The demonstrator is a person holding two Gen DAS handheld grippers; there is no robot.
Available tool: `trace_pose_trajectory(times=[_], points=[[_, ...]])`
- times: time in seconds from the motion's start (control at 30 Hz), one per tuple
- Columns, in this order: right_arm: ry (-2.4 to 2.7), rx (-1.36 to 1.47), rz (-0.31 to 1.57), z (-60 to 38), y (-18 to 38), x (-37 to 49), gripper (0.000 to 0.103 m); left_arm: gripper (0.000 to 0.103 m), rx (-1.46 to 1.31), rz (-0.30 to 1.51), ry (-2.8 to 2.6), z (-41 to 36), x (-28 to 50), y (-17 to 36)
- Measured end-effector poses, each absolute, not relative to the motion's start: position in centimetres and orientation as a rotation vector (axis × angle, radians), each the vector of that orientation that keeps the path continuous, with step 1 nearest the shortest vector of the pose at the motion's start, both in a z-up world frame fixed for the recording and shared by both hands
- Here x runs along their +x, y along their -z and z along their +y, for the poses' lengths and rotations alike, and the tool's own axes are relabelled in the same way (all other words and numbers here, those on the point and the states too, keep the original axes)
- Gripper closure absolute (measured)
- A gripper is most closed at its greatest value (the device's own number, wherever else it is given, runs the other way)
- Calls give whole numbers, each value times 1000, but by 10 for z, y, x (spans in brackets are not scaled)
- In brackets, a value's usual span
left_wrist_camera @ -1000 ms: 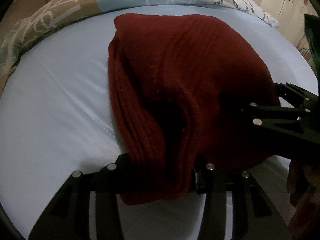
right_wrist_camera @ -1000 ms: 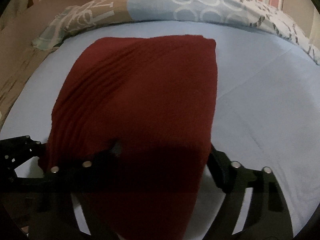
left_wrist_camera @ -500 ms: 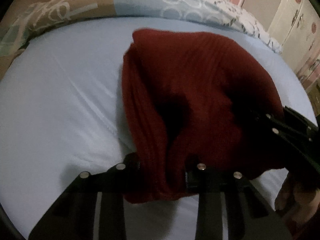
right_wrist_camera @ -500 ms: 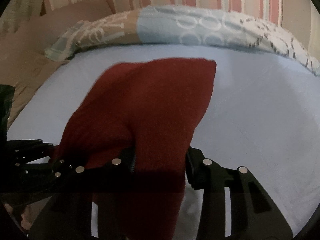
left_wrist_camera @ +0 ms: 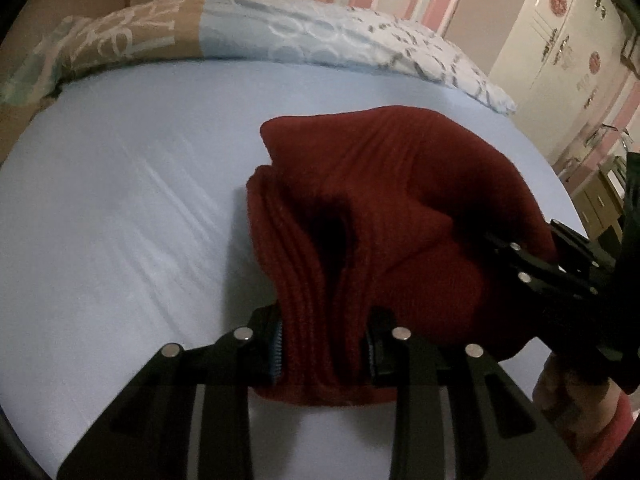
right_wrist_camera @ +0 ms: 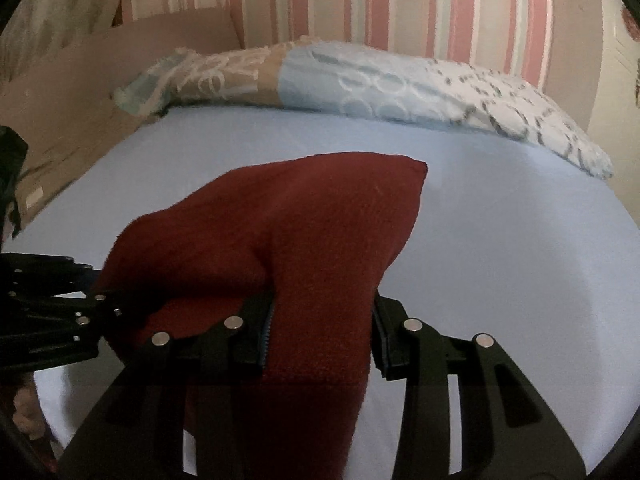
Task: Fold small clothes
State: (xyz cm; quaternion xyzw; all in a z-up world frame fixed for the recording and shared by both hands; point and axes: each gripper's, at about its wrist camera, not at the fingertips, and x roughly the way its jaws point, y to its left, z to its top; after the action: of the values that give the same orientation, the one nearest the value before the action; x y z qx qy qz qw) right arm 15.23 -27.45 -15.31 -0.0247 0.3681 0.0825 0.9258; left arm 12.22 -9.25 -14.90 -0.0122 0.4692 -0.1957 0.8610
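Observation:
A dark red knitted garment (left_wrist_camera: 392,208) lies folded on the light blue bed sheet (left_wrist_camera: 120,208), its near edge lifted and bunched. My left gripper (left_wrist_camera: 324,348) is shut on the near left edge of the garment. My right gripper (right_wrist_camera: 320,340) is shut on the near right edge of the garment (right_wrist_camera: 312,240), which hangs down between its fingers. The right gripper also shows at the right of the left wrist view (left_wrist_camera: 560,276), and the left gripper shows at the left of the right wrist view (right_wrist_camera: 52,304). The garment's far edge rests on the sheet (right_wrist_camera: 520,260).
A patterned pillow (left_wrist_camera: 280,28) lies along the far side of the bed, also in the right wrist view (right_wrist_camera: 360,80). A striped wall (right_wrist_camera: 380,4) stands behind it. White cabinet doors (left_wrist_camera: 560,40) stand at the far right.
Both grippers have lifted the garment's near edge up and toward the far side, so it bunches and covers less of the sheet. The views have tilted up to show the wall.

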Motion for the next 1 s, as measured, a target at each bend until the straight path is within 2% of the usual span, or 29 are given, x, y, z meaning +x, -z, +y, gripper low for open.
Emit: trace_pose_trajectory(times=[0.23, 0.37, 0.53, 0.63, 0.67, 0.7, 0.73, 0.77, 0.8, 0.83, 1.0], points=[[-130, -53, 867, -296, 234, 105, 63, 70, 64, 1021, 360, -130, 75, 220], [-123, -25, 850, -298, 237, 102, 62, 70, 97, 947, 336, -135, 65, 226], [-127, -4, 841, -302, 238, 99, 58, 65, 65, 948, 362, -129, 72, 230], [-132, 44, 850, -307, 230, 99, 47, 54, 43, 956, 388, -125, 71, 228], [-134, 58, 847, -309, 226, 97, 35, 54, 27, 961, 399, -121, 72, 225], [-137, 74, 837, -311, 220, 93, 17, 48, 10, 961, 408, -116, 69, 221], [-139, 96, 807, -315, 207, 85, 10, 41, -13, 963, 424, -112, 68, 217], [-145, 109, 789, -317, 199, 80, 3, 41, -33, 963, 446, -108, 65, 212], [-156, 122, 770, -320, 190, 72, 3, 38, -37, 956, 467, -103, 61, 206], [-157, 128, 754, -323, 180, 63, 3, 30, -25, 949, 476, -100, 56, 201], [-26, 52, 787, -334, 170, 41, 3, 20, 47, 873, 450, -72, 34, 173]])
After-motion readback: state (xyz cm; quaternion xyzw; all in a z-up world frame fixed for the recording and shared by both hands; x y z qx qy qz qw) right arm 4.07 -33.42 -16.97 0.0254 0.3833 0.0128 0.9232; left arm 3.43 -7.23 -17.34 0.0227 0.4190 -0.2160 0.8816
